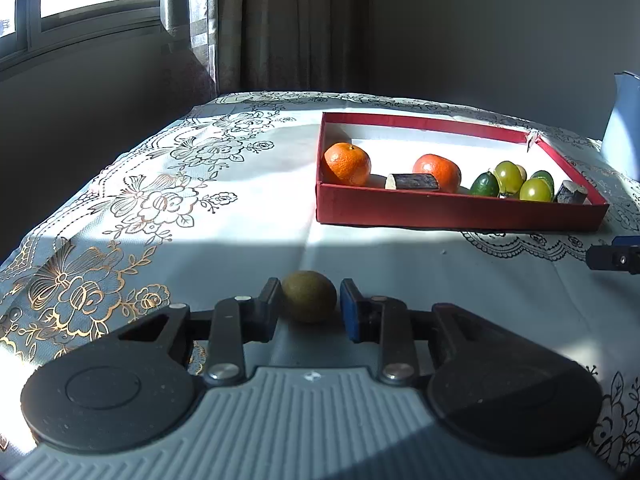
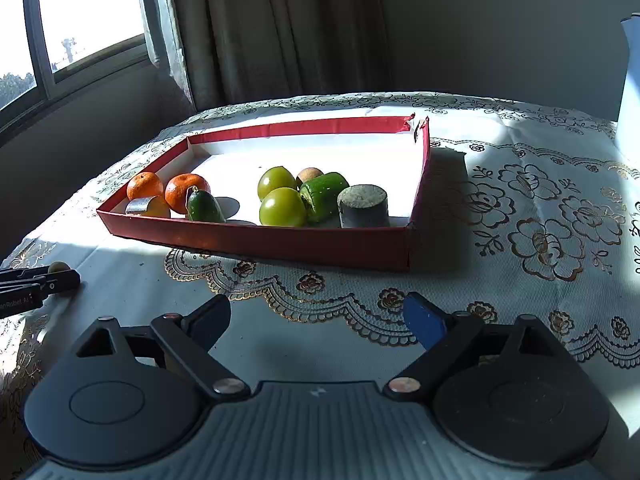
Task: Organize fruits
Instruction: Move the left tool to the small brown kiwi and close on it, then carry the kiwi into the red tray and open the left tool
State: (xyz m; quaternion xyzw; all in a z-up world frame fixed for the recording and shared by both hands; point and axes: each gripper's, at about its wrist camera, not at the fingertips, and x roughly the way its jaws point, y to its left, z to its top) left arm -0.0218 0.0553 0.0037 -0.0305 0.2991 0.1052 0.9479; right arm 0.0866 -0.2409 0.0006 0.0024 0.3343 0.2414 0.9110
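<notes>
A small brown-green round fruit [image 1: 309, 296] lies on the tablecloth between the fingers of my left gripper [image 1: 310, 292]; the jaws stand close on either side with a small gap on the right. It shows at the far left of the right wrist view [image 2: 59, 267]. A red tray [image 1: 460, 210] [image 2: 256, 240] holds two oranges [image 1: 347, 163] [image 1: 437, 172], green round fruits [image 2: 282, 207], green cucumber pieces [image 2: 204, 207] and dark cut stubs [image 2: 363, 206]. My right gripper [image 2: 316, 320] is wide open and empty above the cloth in front of the tray.
The table has a white lace cloth with gold flowers [image 1: 160, 200]. A window [image 2: 80, 20] and curtain [image 2: 260, 32] stand behind. A pale blue-white container [image 1: 624, 128] stands at the right edge. The right gripper's tip [image 1: 616, 258] shows in the left wrist view.
</notes>
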